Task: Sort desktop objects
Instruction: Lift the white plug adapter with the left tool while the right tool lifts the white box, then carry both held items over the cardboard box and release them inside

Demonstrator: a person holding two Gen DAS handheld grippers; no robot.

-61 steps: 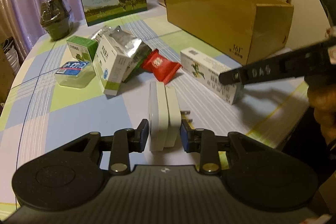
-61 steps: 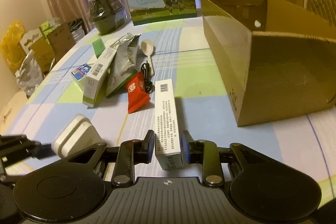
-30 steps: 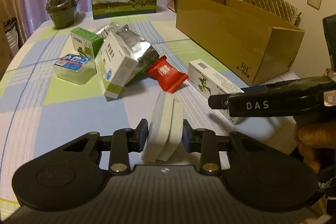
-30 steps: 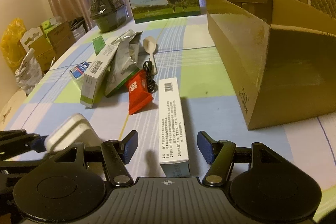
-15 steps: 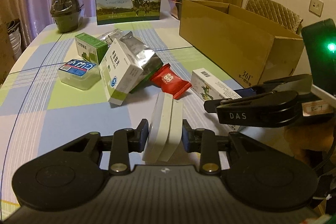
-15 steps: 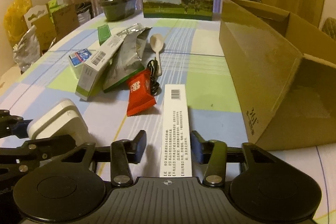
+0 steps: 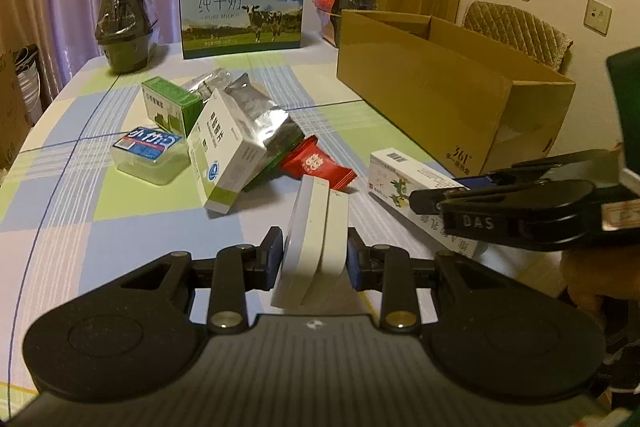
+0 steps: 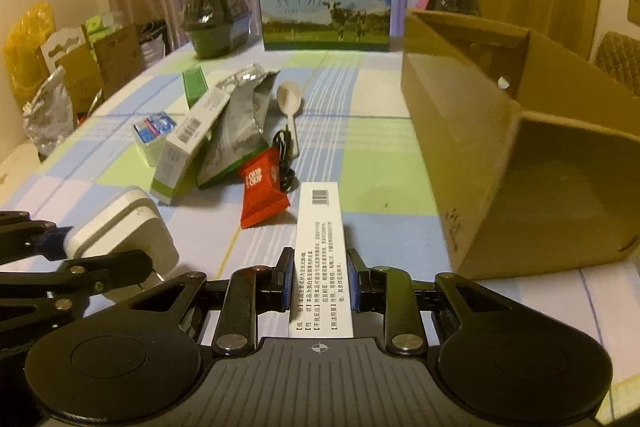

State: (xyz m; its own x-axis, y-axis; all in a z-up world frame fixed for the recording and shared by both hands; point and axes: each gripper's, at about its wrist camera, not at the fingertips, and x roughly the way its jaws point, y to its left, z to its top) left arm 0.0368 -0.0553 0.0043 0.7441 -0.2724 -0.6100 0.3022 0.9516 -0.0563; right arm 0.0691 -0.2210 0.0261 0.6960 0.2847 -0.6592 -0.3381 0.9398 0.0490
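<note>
My left gripper [image 7: 314, 261] is shut on a white power adapter [image 7: 316, 235], held tilted just above the table; the adapter [image 8: 120, 231] also shows at the left of the right wrist view. My right gripper [image 8: 320, 279] is shut on the near end of a long white medicine box [image 8: 322, 239]. That long box [image 7: 404, 183] points toward the red snack packet [image 8: 262, 187]; whether it still touches the table I cannot tell. An open cardboard box [image 7: 440, 99] stands on the right side of the table, its near wall [image 8: 500, 163] close to my right gripper.
A white-green carton [image 7: 224, 155], foil bag [image 7: 256, 111], green box [image 7: 170, 103] and blue-labelled plastic tub [image 7: 150, 151] lie mid-table. A spoon [image 8: 290, 99] and black cable [image 8: 284, 155] lie behind the packet. A milk case [image 7: 240, 13] and dark pot [image 7: 126, 35] stand at the back.
My right gripper opened, slid forward along the long white box, then shut on it again. My left gripper lifted and tilted the white adapter and keeps holding it.
</note>
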